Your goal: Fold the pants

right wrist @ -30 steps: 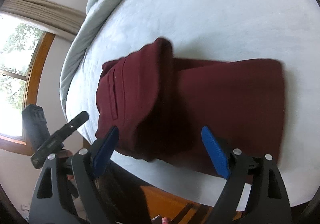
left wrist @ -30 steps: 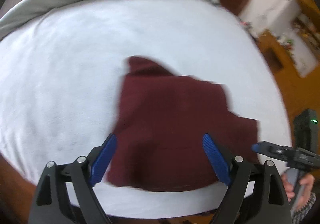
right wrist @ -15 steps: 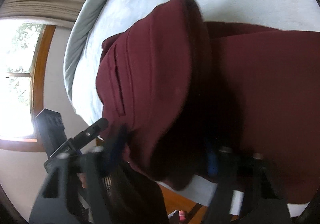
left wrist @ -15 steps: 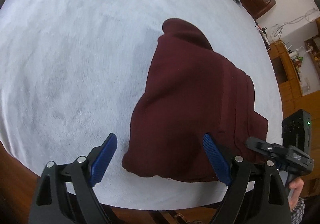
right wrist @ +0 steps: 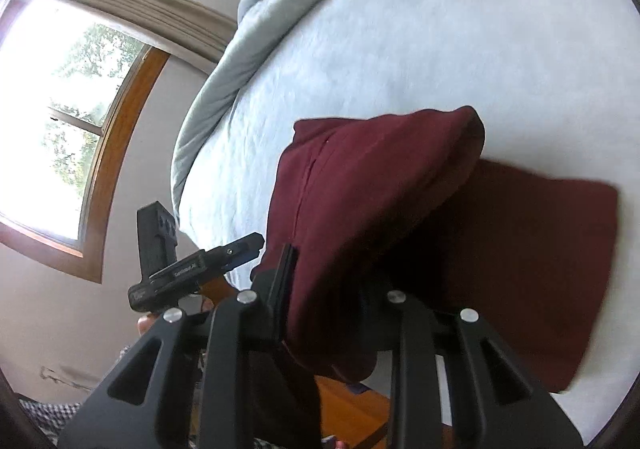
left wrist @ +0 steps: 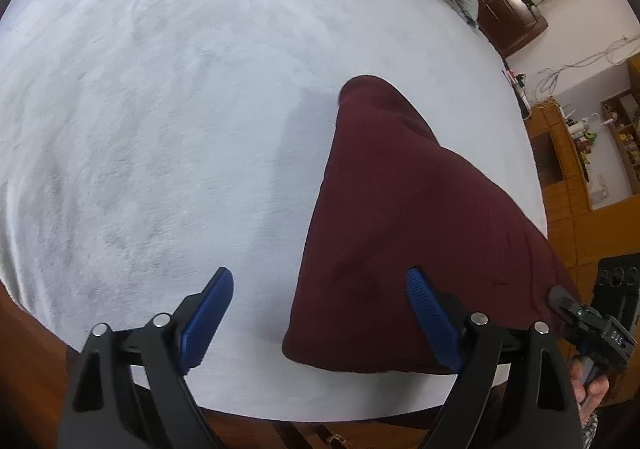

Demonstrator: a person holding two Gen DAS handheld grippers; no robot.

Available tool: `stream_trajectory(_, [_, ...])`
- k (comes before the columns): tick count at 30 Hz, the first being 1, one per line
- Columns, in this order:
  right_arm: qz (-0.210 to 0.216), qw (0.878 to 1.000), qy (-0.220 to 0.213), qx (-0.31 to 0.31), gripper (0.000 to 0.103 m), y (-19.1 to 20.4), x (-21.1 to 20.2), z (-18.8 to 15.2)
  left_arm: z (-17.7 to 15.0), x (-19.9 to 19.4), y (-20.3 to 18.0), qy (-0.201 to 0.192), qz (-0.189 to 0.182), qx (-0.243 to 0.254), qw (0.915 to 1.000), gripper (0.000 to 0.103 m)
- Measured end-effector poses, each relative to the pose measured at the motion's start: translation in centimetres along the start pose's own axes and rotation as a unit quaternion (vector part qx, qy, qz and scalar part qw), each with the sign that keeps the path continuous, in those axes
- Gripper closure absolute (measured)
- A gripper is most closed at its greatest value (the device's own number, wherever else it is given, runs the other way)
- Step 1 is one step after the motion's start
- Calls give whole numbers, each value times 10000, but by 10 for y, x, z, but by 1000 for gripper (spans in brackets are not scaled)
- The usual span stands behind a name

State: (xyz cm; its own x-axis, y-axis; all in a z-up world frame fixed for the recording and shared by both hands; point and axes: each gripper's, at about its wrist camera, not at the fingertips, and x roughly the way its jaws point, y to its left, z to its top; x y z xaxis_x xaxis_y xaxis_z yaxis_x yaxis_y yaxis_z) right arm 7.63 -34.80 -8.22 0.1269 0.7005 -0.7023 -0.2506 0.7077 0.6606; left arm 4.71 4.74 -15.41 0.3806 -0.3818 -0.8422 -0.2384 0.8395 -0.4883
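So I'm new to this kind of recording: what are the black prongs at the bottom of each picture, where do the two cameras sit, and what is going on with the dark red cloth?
There is no robot here. A person holds a two-finger tool in each hand, and a wide-angle camera on each tool looks forward along its fingers.

The left camera shows the left hand-held gripper with its blue pads wide apart and holding nothing, over a bed with a pale cover. The dark red pants lie near the bed's edge.

The right camera shows the right hand-held gripper, whose jaws have just been closing, pinched on a raised fold of the pants; the rest lies flat on the bed. A bunched grey duvet sits at the far end.
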Motion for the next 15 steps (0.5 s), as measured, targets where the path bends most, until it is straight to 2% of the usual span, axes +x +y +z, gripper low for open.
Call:
stream_trajectory(5, [-263,9990,-348,-6,78,-22,-58,-7,-3,11,-26,144,-65,262,9995,14])
stream_trajectory(9, [-601,9969,-487,153,78,-49,-82,-21,-8,24,-51,277,-19,532,9982,13])
stream_trajectory(12, [-694,9952,-485,493,79,-76,-88,-38,-15,37,-67,441,36,790,9959,13])
stream_trajectory(15, [-757,9939,-228,772,78,-103,-65,-55,-18,48,-69,538,173,941,9940,12])
